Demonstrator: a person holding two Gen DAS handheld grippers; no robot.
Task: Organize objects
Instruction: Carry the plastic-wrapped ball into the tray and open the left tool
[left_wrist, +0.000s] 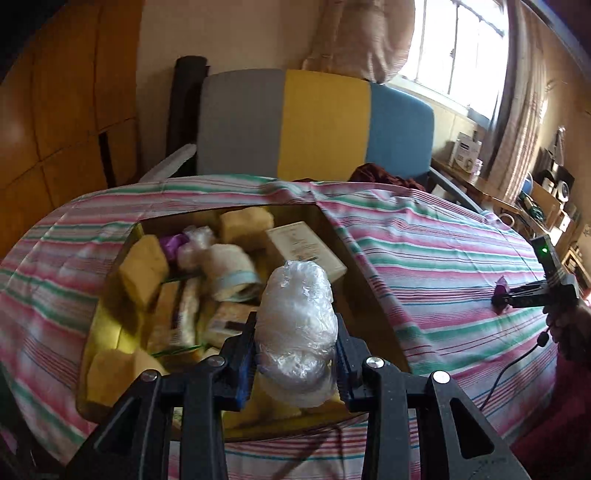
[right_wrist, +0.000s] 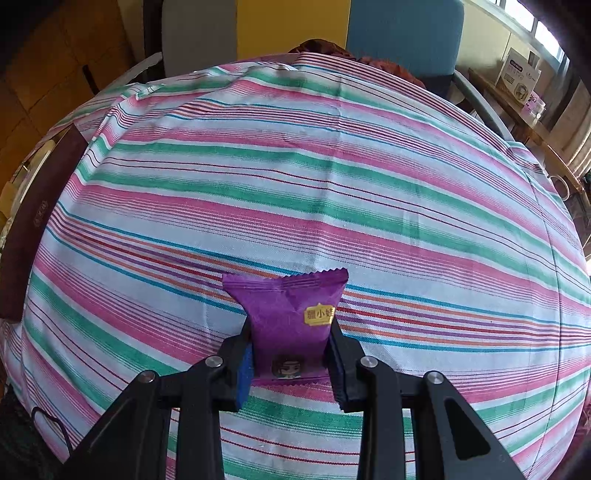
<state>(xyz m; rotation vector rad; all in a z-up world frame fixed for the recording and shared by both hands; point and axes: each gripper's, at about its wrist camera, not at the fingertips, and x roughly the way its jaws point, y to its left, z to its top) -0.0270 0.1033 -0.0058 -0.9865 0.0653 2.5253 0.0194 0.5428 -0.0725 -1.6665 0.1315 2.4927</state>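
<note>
Two grippers each pinch one item above the striped pink-green-white tablecloth. The left gripper clamps a crinkled clear plastic bundle, its long axis pointing away along the fingers, over the open gold-lined cardboard box of yellow sponges and packets. The right gripper, level and low, squeezes a purple foil snack packet, its zigzag end pointing forward.

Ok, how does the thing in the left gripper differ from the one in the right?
The left gripper holds a clear crinkled plastic bundle, bulgy and whitish; the right gripper holds a flat purple snack packet with a gold label. The bundle hangs above the open box; the packet is over bare striped cloth. Both are clamped between the fingers.
</note>
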